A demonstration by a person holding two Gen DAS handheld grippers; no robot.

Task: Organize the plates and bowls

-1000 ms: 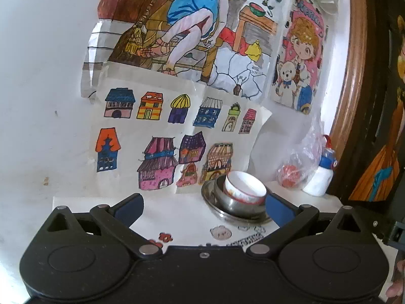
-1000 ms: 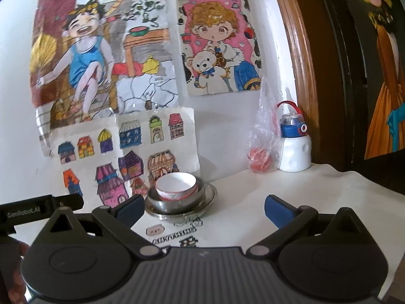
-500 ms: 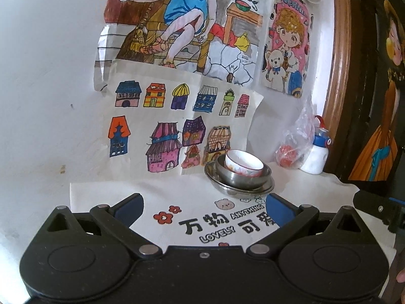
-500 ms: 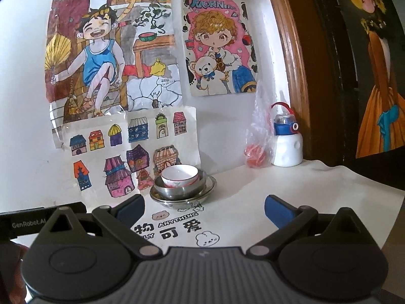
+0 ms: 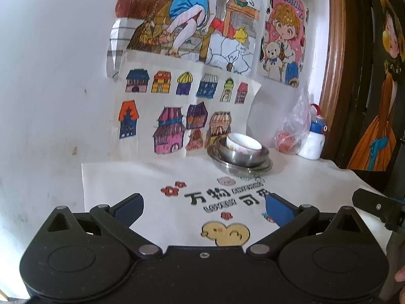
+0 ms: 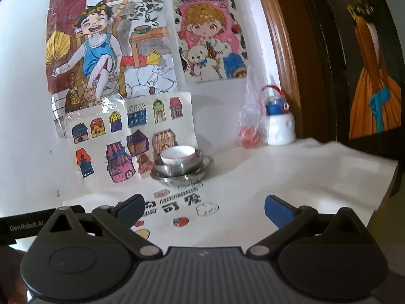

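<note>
Blue pads frame both views: the left tool and the right tool each stand spread wide with nothing between the fingers, low in their frames over the printed cloth on the surface. Compared with a second ago, both have drawn back; the stack sat just beyond the fingers then, and now more printed cloth lies between. Just right of centre in the left view, the white ceramic bowl sits in the steel bowl, which rests on the steel plate, against the wall drawings. By my judgement, the nesting looks finished and the retreat marks the task closing.
</note>
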